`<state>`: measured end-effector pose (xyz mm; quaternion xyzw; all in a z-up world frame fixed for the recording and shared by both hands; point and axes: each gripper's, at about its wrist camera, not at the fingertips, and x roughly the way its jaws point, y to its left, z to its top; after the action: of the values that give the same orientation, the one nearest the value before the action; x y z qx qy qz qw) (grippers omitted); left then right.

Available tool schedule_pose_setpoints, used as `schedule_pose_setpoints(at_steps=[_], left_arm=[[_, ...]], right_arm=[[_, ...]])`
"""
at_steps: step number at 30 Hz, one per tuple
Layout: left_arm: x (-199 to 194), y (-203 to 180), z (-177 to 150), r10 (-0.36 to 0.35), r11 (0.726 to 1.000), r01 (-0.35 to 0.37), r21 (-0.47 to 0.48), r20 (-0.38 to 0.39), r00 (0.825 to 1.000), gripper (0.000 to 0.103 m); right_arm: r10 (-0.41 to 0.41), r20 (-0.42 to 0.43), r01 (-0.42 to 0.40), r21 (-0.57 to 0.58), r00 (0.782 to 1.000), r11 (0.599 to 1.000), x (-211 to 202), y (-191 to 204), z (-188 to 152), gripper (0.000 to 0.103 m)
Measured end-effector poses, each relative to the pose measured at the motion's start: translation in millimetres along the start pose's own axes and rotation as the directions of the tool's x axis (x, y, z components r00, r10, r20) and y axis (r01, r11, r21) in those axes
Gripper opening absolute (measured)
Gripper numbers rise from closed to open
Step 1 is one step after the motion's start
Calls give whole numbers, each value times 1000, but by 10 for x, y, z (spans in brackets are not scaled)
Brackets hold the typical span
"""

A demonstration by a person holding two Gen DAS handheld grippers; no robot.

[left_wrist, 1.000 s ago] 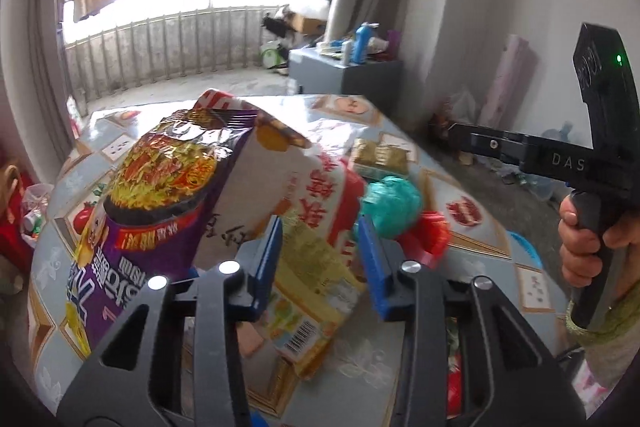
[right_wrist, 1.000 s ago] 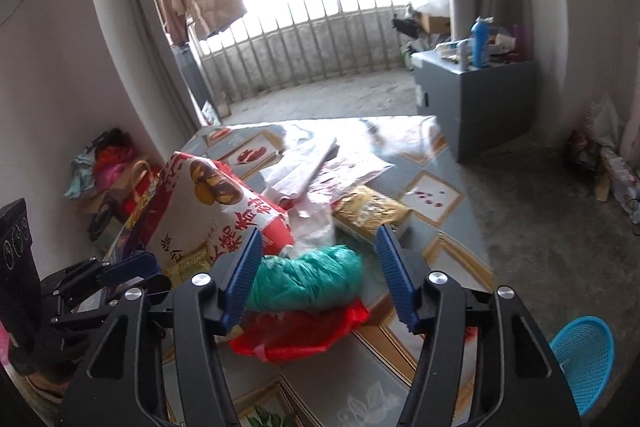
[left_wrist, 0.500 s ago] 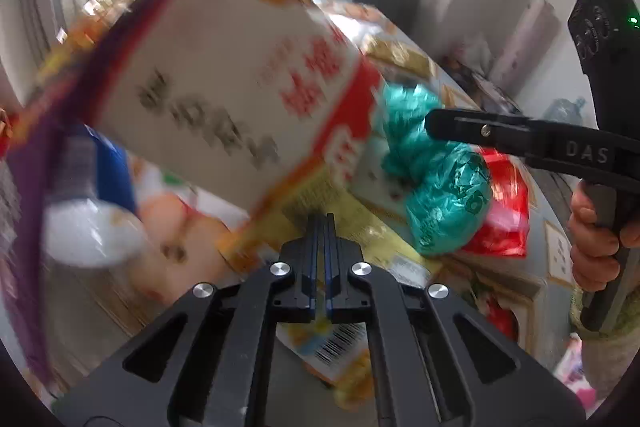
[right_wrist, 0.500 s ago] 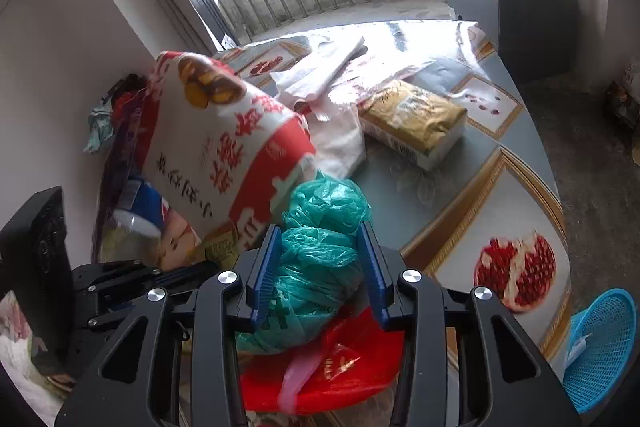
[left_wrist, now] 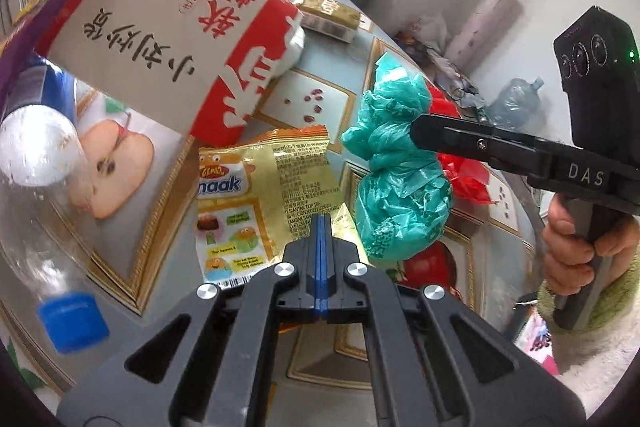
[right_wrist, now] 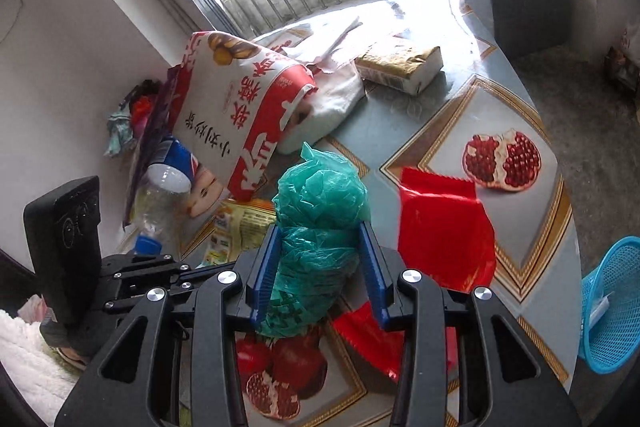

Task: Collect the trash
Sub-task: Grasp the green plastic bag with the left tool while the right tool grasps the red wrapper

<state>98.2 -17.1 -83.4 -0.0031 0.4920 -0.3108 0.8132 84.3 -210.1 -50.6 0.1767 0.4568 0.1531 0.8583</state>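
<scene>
A yellow snack wrapper (left_wrist: 256, 187) lies flat on the fruit-print tablecloth (left_wrist: 320, 99). My left gripper (left_wrist: 322, 227) is shut on the wrapper's near right corner, blue pads together. A crumpled teal plastic bag (right_wrist: 320, 199) stands beside it, and my right gripper (right_wrist: 319, 227) is shut on its lower half, one pad on each side. In the left wrist view the teal bag (left_wrist: 396, 163) shows with the right gripper (left_wrist: 416, 131) against it from the right, a hand on its handle. A red plastic bag (right_wrist: 444, 227) lies just right of the teal one.
A big white-and-red sack (right_wrist: 244, 107) leans at the left, with a clear bottle with a blue cap (left_wrist: 52, 235) below it. A gold pack (right_wrist: 400, 67) and a white bag (right_wrist: 332, 103) lie farther back. A blue basket (right_wrist: 612, 307) stands off the table's right edge.
Both grippers have come down towards the table. The left jaws went from open to shut on the yellow wrapper. The right jaws narrowed onto the teal bag.
</scene>
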Motion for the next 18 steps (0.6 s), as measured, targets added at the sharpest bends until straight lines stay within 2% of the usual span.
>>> schedule_pose_setpoints(at_steps=[3, 8, 12, 14, 16, 18], left_arm=[[-52, 35, 37, -2, 1000, 3, -13, 19, 1000, 0], [-300, 81, 115, -6, 999, 9, -31, 97, 995, 0], [-377, 17, 238, -45, 999, 48, -25, 131, 990, 0], [-368, -34, 298, -78, 996, 81, -26, 127, 989, 10], [-304, -101, 342, -108, 993, 112, -30, 108, 988, 23], [-207, -156, 406, -123, 992, 126, -30, 83, 989, 30]], right_arm=[[-4, 14, 4, 8, 1000, 1000, -22, 4, -27, 39], [-14, 60, 12, 39, 998, 999, -184, -34, -32, 40], [-44, 100, 38, 54, 994, 998, -369, -73, -59, 44], [-74, 116, 67, 68, 991, 995, -447, -106, -76, 46], [-103, 121, 92, 97, 987, 991, -515, -181, -101, 46], [-134, 116, 119, 128, 984, 985, -547, -269, -129, 47]])
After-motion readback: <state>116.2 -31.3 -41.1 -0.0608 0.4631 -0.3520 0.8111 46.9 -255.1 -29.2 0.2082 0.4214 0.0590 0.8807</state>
